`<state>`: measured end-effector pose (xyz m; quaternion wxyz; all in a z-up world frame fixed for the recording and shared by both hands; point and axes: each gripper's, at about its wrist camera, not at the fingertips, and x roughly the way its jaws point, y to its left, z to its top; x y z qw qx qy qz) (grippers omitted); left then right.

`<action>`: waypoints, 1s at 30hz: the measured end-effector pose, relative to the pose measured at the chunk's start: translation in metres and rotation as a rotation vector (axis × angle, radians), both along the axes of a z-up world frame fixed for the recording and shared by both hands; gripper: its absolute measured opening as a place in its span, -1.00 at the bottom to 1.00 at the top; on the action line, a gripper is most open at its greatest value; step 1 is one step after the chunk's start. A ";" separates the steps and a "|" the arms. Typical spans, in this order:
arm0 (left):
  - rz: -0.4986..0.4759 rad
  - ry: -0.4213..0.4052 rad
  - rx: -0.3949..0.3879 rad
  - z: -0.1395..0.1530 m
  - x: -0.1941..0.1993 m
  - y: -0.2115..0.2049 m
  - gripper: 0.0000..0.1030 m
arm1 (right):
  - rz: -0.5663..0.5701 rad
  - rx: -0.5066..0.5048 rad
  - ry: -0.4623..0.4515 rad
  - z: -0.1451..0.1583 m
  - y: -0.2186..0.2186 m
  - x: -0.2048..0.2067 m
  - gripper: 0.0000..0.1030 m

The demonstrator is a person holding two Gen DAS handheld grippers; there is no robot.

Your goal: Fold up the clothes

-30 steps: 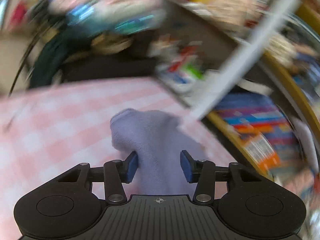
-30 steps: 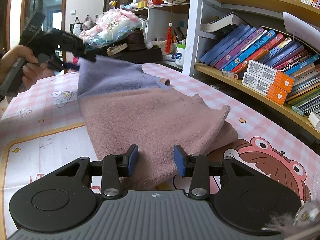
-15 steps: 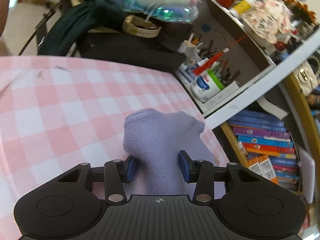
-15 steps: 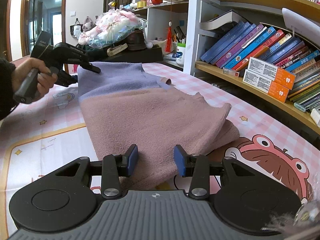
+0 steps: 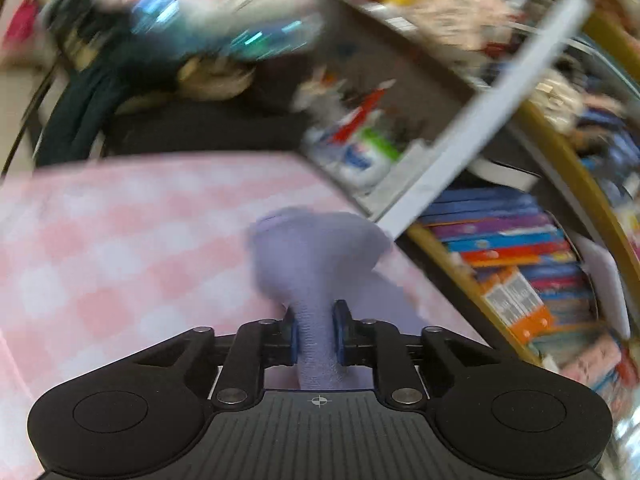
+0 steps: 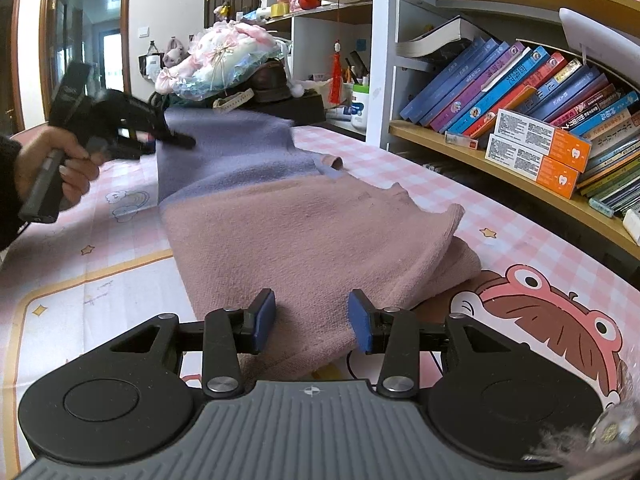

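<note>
My left tongs (image 5: 314, 334) have just closed from a loose straddle to a tight pinch on the lavender end of the soft two-tone lavender-and-pink knitted garment (image 6: 304, 216), lifting it off the pink checked tabletop (image 6: 100, 240). My right tongs (image 6: 312, 322) stay spread wide, gripping nothing, over the pink hem. The fold-over can begin.

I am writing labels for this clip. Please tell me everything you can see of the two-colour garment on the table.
The garment is soft, fuzzy knit or fleece: lavender at the far end, dusty pink nearer. It lies on the pink checked tablecloth, its right side folded over in layers. The left gripper is shut on the lavender part, bunching it and holding that end above the table. The right gripper is open over the pink near edge.
</note>
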<state>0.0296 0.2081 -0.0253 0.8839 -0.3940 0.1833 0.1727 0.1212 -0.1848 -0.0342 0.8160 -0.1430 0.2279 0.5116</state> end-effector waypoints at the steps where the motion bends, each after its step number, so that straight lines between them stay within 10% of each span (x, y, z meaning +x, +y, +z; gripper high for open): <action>1: 0.007 -0.001 -0.033 -0.005 0.000 0.003 -0.58 | 0.000 0.005 0.004 0.000 -0.001 0.001 -0.25; 20: 0.004 -0.057 -0.050 -0.017 0.005 0.006 -0.34 | -0.141 0.036 0.054 0.000 -0.014 0.044 -0.57; 25: -0.017 -0.065 -0.059 -0.015 0.005 0.006 -0.78 | -0.143 0.029 0.057 -0.001 -0.013 0.044 -0.57; 30: -0.163 -0.169 0.274 0.052 0.006 -0.058 -0.79 | -0.146 0.026 0.058 -0.001 -0.011 0.043 -0.57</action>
